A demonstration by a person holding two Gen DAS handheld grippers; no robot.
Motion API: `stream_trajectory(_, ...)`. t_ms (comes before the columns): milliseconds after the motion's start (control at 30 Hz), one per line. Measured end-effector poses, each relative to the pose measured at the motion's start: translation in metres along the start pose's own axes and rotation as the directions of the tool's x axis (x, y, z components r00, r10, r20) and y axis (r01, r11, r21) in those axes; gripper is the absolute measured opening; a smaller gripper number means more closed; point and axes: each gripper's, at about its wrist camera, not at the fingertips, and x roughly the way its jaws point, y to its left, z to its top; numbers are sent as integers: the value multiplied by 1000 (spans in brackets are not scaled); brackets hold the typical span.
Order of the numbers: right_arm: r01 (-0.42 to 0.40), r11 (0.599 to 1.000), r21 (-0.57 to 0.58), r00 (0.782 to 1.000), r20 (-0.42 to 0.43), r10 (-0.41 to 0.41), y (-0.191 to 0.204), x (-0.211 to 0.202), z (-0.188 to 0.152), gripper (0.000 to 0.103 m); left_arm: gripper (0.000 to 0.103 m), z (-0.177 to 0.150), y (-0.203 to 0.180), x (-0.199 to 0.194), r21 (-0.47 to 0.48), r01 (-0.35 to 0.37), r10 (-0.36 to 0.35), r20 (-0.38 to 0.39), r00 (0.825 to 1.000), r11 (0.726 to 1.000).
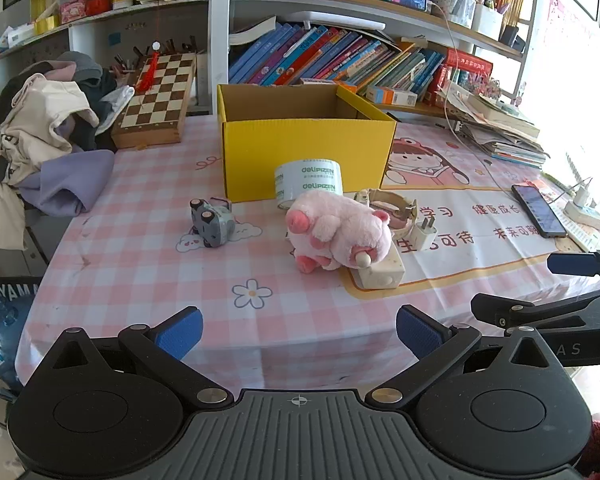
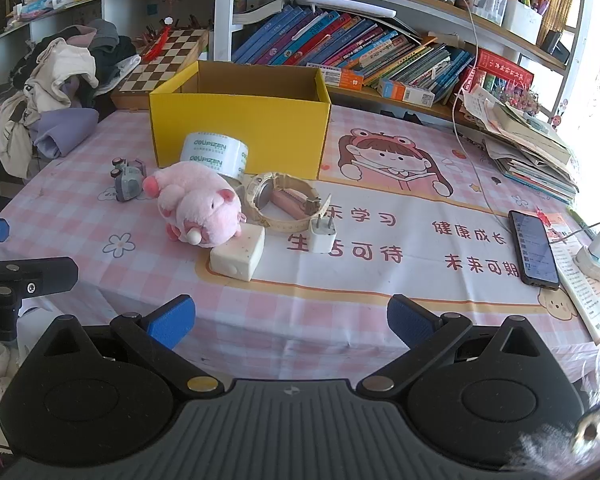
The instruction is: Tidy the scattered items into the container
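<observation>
An open yellow cardboard box [image 1: 307, 152] [image 2: 240, 128] stands on the pink checked tablecloth. In front of it stands a tape roll [image 1: 308, 184] [image 2: 215, 154]. A pink plush pig [image 1: 337, 230] [image 2: 198, 204] lies on its side against a white block [image 1: 379, 274] [image 2: 240, 258]. Beside them lie a cream wristwatch [image 2: 278, 200] [image 1: 395, 204], a white plug adapter [image 2: 323, 234] [image 1: 424, 234] and, further left, a small grey toy car [image 1: 212, 222] [image 2: 127, 178]. My left gripper [image 1: 299, 334] and right gripper [image 2: 291, 322] hover open at the table's near edge, holding nothing.
A phone [image 2: 533, 248] [image 1: 539, 210] and a power strip [image 2: 597, 260] lie at the right. A clothes pile [image 1: 40, 136] and a chessboard case [image 1: 160, 100] sit at the left. Bookshelves [image 1: 339, 56] rise behind the box; stacked papers [image 2: 531, 148] lie at the right rear.
</observation>
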Motion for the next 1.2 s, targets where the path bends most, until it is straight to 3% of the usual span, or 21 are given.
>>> stream_trajectory(1200,-11,1000,-7,1000,-13,11,1,3,2,103,103,0,-3,4,11,15,-14,-23,1000,1000)
